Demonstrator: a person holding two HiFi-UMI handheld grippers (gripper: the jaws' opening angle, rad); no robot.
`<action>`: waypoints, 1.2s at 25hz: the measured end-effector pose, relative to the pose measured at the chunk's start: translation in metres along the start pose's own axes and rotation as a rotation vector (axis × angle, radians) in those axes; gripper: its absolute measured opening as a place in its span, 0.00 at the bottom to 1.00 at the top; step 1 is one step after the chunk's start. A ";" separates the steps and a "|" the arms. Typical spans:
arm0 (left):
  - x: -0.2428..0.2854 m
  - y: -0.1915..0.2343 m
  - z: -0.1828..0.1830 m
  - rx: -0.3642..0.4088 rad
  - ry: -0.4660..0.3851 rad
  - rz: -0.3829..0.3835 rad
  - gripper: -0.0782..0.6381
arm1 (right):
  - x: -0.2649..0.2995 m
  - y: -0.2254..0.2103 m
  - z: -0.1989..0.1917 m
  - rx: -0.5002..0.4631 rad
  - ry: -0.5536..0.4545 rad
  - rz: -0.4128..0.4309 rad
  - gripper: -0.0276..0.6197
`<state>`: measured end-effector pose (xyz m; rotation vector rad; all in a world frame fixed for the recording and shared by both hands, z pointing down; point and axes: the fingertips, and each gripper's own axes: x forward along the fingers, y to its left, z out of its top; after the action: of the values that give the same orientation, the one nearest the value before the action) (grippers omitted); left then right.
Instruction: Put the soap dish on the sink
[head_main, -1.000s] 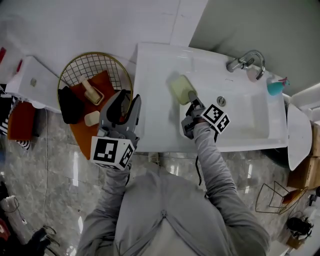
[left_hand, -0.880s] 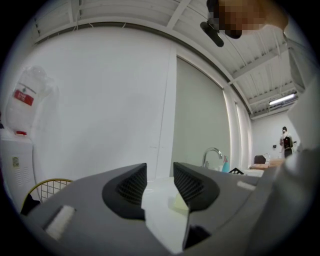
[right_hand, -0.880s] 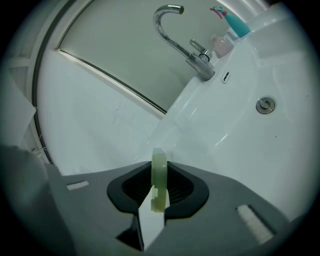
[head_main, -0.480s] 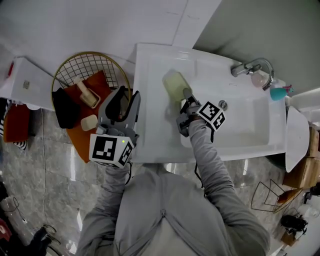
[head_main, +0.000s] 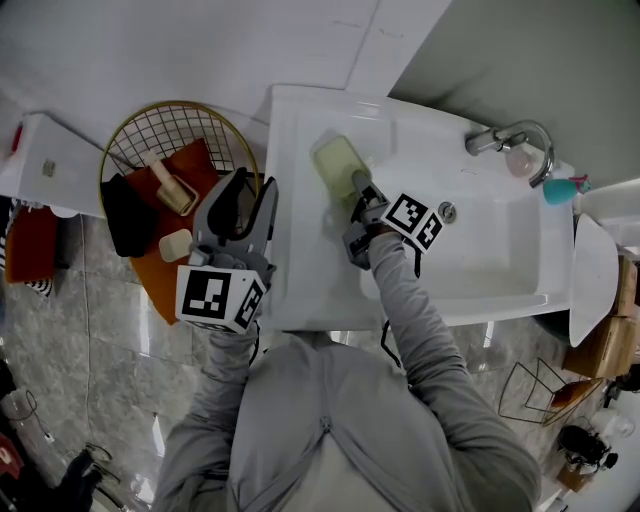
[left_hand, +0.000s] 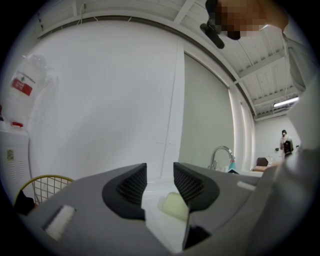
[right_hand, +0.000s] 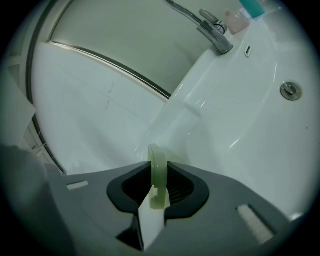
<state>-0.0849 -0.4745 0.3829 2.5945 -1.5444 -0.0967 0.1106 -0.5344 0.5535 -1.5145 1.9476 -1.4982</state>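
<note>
Since the earlier frame, the soap dish has travelled leftward, from the basin's edge to above the flat left ledge of the sink. Right tongs pinch its thin rim. Left tongs stand narrowly parted and empty beside the wire basket. Risk: an edge-only grip may let the dish pivot, or slide towards the basin on release. Whether its base touches the ledge cannot be told.
</note>
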 end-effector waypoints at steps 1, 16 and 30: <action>0.000 0.000 0.000 -0.001 0.000 0.002 0.36 | 0.001 0.001 -0.001 -0.019 0.012 -0.005 0.14; -0.006 0.001 0.002 -0.009 -0.014 0.001 0.36 | -0.005 0.007 -0.031 -0.503 0.241 -0.072 0.23; -0.011 -0.002 0.007 -0.009 -0.028 -0.006 0.36 | -0.019 0.012 -0.030 -0.823 0.282 -0.147 0.33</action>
<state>-0.0896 -0.4647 0.3758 2.6017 -1.5411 -0.1405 0.0910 -0.5028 0.5495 -1.8322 2.9062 -1.0261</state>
